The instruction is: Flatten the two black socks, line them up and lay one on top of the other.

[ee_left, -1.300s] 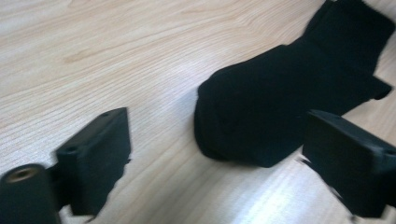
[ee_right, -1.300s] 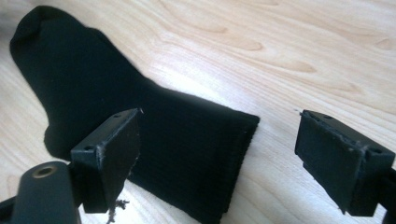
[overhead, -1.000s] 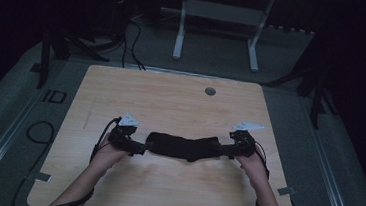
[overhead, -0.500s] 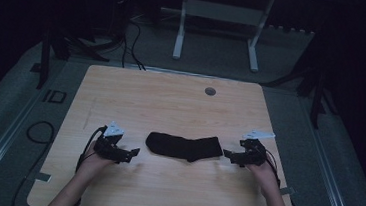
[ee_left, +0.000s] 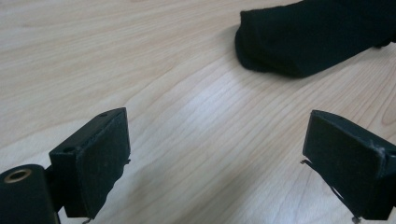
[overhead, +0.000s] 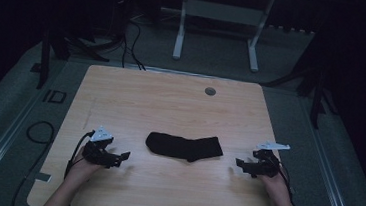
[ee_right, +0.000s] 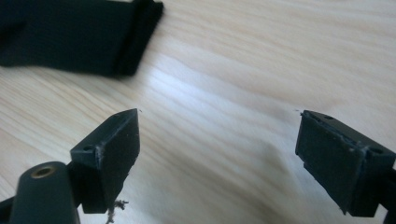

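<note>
Sock (overhead: 184, 147) first, since everything sits around it: from the high view we see it lying flat on the wooden table (overhead: 171, 102), black, stretched sideways, near the person's edge. No writing or logo on it that we can read; the room behind is too dark to make much out. The left gripper (overhead: 122, 157) sits to the left of the sock and the right gripper (overhead: 242, 166) to the right of it, both clear of it, both with jaws spread and nothing between them. A small round grommet (overhead: 210, 91) sits on the far side of the sock.

Left gripper view: we get the sock's rounded end (ee_left: 308, 39) up top, cut off by the frame, with the gripper (ee_left: 217, 163) wide open over bare wood short of it.

Right gripper view: the sock's cuff end (ee_right: 84, 35) shows upper left, partly out of frame. The gripper (ee_right: 217, 149) gapes wide, gripping nothing, not touching the sock.
</note>
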Motion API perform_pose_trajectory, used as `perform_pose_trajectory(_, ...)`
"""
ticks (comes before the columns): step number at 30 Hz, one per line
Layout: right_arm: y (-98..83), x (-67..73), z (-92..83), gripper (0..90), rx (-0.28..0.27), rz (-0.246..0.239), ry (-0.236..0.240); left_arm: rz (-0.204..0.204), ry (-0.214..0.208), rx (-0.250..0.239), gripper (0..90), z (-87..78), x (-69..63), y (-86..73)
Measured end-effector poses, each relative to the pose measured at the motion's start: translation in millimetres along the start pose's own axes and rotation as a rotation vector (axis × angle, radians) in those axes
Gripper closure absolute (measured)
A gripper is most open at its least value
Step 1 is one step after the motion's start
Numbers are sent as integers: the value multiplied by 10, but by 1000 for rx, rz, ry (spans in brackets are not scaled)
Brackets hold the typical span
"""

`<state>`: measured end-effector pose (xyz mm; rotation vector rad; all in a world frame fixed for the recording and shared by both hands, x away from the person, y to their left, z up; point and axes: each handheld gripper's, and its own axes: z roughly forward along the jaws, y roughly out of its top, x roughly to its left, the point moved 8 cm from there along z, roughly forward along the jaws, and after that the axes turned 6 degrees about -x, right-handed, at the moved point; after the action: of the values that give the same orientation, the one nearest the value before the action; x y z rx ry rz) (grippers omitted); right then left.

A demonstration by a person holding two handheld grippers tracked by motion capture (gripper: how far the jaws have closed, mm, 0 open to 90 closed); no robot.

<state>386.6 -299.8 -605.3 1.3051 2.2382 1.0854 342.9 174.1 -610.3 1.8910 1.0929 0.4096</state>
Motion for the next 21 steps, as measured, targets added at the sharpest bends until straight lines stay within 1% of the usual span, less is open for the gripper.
perform_pose_trajectory(4, -68, -56, -104, 138, -14, 28, -19, -19, 12, 9, 78, -53, 37, -84)
perform_pose_trajectory(5, -81, -62, -121, 138, -13, 33, -21, -24, 7, 5, 77, -69, 39, -100)
perform_pose_trajectory(9, -147, -79, -202, 138, -11, 43, -23, -29, 26, 13, 77, -142, 73, -164)
perform_pose_trajectory(14, -216, -102, -285, 139, -16, 54, -36, -40, 30, 2, 78, -261, 109, -212)
perform_pose_trajectory(17, -268, -121, -335, 140, -19, 71, -43, -62, 41, 4, 77, -345, 153, -256)
perform_pose_trajectory(19, -319, -137, -369, 140, -17, 75, -52, -74, 49, -3, 78, -398, 190, -276)
perform_pose_trajectory(21, -364, -167, -406, 140, -18, 80, -74, -87, 65, -4, 78, -445, 230, -301)
